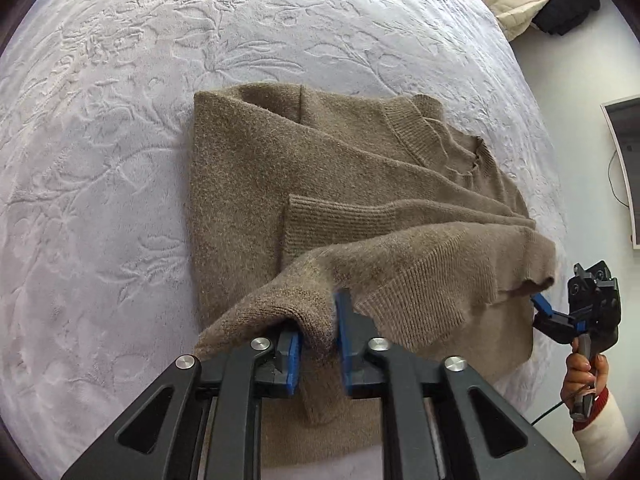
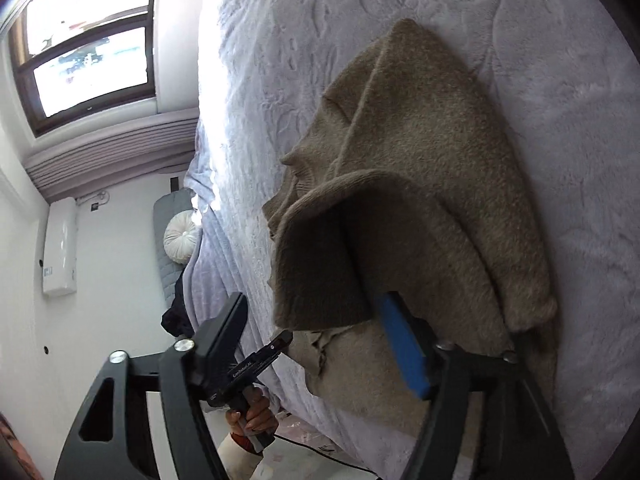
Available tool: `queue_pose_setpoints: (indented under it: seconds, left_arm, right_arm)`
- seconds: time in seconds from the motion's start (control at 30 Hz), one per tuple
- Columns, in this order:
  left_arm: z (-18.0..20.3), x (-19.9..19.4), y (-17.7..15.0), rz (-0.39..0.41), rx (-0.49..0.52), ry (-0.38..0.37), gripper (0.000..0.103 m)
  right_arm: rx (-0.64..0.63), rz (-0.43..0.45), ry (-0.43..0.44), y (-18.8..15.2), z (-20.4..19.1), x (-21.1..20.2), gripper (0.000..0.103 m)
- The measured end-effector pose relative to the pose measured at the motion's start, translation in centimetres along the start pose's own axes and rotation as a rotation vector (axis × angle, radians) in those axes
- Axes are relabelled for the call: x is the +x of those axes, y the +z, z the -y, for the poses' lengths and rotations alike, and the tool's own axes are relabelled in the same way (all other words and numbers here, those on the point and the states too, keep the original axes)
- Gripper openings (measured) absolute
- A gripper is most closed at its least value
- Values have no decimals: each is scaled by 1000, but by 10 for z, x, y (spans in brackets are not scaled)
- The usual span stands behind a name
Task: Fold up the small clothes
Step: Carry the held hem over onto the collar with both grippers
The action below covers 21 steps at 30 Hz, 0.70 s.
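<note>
Covering the whole work surface, a pale lilac embossed plush bedspread [image 1: 120, 160] carries the brown knitted wool sweater [image 1: 248, 184], which lies partly folded: one side and a ribbed-cuffed sleeve already turned in over the body. Hem edge lifted, draped forward over the torso, not yet laid flat. Left gripper [image 1: 318, 344]: blue pads slightly apart, a fold of knit hanging loosely between them. Right gripper [image 2: 340, 336]: jaws wide apart, cloth draped over one blue finger. Judged past halfway; final fold needs settling and smoothing.
</note>
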<state>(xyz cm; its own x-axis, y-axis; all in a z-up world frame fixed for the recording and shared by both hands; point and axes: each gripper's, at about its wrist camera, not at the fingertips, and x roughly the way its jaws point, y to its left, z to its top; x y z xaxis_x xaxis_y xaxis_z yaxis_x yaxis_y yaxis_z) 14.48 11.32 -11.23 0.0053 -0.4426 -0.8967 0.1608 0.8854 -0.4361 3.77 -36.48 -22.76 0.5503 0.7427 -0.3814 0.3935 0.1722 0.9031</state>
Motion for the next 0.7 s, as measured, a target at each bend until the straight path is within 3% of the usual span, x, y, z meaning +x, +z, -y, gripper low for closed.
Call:
queue_pose_setpoints:
  seconds: [0.07, 0.23, 0.33, 0.37, 0.4, 0.43, 0.47, 0.53, 0.6, 0.7]
  left_arm:
    - [1, -2, -2, 4, 9, -2, 60]
    - [11, 3, -9, -45, 49, -26, 61]
    - [21, 22, -15, -103, 81, -13, 61]
    - [26, 27, -17, -105, 105, 14, 61]
    - [30, 28, -18, -99, 120, 30, 53]
    - [32, 27, -18, -92, 121, 16, 29]
    - [33, 24, -18, -91, 110, -25, 20]
    - [32, 11, -13, -60, 72, -117, 19]
    - [35, -4, -4, -12, 74, -130, 19]
    - [35, -19, 18, 48, 60, -136, 19]
  right_arm:
    - [-64, 7, -43, -6, -16, -7, 76]
    - [-182, -38, -145, 10, -55, 10, 76]
    - [-162, -73, -243, 25, -54, 37, 72]
    - [-149, -86, -267, 28, -50, 47, 62]
    - [-145, -104, -280, 29, -45, 56, 20]
    - [-150, -112, -299, 27, -43, 62, 8]
    - [-156, -104, -293, 24, -43, 62, 8]
    - [-168, -62, -173, 18, -45, 49, 8]
    - [-173, -15, -53, 16, -53, 32, 8]
    - [-146, 34, 19, 32, -58, 21, 8]
